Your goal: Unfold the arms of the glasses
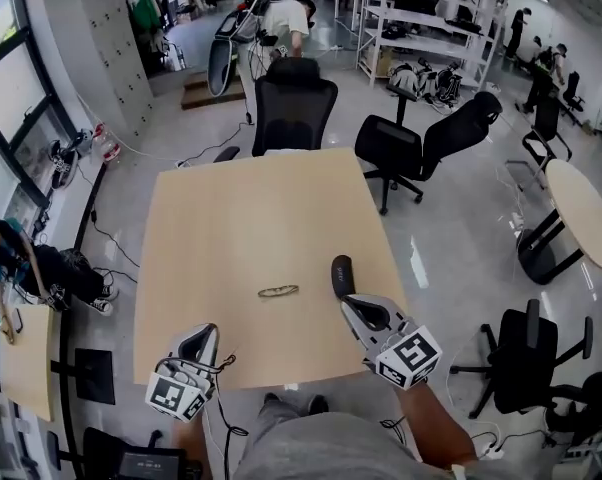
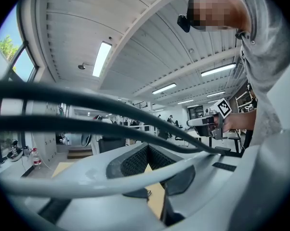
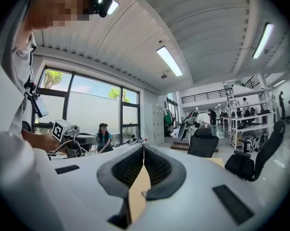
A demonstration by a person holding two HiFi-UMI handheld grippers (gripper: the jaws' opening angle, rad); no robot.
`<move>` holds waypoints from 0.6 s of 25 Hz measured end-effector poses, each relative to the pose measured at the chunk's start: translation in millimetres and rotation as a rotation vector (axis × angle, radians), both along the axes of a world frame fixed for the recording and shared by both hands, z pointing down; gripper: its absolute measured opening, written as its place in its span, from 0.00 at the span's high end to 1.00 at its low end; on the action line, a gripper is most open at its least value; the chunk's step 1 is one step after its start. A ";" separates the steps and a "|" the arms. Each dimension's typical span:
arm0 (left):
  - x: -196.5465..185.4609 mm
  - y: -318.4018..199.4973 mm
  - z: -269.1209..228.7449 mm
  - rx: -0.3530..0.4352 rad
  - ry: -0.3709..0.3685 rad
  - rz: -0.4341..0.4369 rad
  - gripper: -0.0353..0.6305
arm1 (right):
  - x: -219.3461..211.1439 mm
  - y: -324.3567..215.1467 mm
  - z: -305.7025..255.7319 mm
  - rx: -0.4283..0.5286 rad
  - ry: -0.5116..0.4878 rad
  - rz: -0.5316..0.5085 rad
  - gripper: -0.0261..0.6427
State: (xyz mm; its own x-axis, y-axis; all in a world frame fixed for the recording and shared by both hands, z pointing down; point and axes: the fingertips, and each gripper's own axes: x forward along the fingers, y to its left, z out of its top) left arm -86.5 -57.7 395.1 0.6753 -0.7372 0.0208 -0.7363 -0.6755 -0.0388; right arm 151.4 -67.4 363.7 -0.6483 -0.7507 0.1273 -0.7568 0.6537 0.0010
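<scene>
A small pair of folded glasses (image 1: 278, 291) lies on the pale wooden table (image 1: 251, 218), near its front edge. My left gripper (image 1: 202, 335) hovers over the front left corner of the table, below and left of the glasses, and is shut on nothing. My right gripper (image 1: 341, 268) is just right of the glasses, a short gap away, also shut and empty. In the left gripper view the jaws of the left gripper (image 2: 147, 147) meet at their tips. The right gripper (image 3: 143, 148) looks the same in the right gripper view, with a tiny dark shape, perhaps the glasses (image 3: 143, 194), in the gap below.
Black office chairs (image 1: 293, 108) (image 1: 426, 143) stand beyond the table's far edge and another chair (image 1: 526, 353) is at my right. A round table (image 1: 581, 213) stands further right. A person (image 1: 11, 258) sits by the window at left. Dark cables (image 2: 87, 105) cross the left gripper view.
</scene>
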 end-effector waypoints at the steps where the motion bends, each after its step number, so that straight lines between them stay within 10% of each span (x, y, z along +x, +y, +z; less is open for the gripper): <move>1: -0.6 -6.9 2.7 -0.005 0.001 -0.005 0.94 | -1.3 -6.8 3.2 -0.005 -0.001 -0.004 0.95; 15: 6.0 -116.3 76.5 -0.124 0.005 0.047 0.94 | -8.6 -100.6 75.1 -0.126 0.060 0.033 0.95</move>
State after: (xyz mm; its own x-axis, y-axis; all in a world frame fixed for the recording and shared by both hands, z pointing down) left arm -80.5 -174.0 471.5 0.7097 -0.6965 0.1063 -0.7034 -0.7089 0.0514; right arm 142.8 -168.0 438.8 -0.6121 -0.7469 0.2598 -0.7787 0.6265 -0.0334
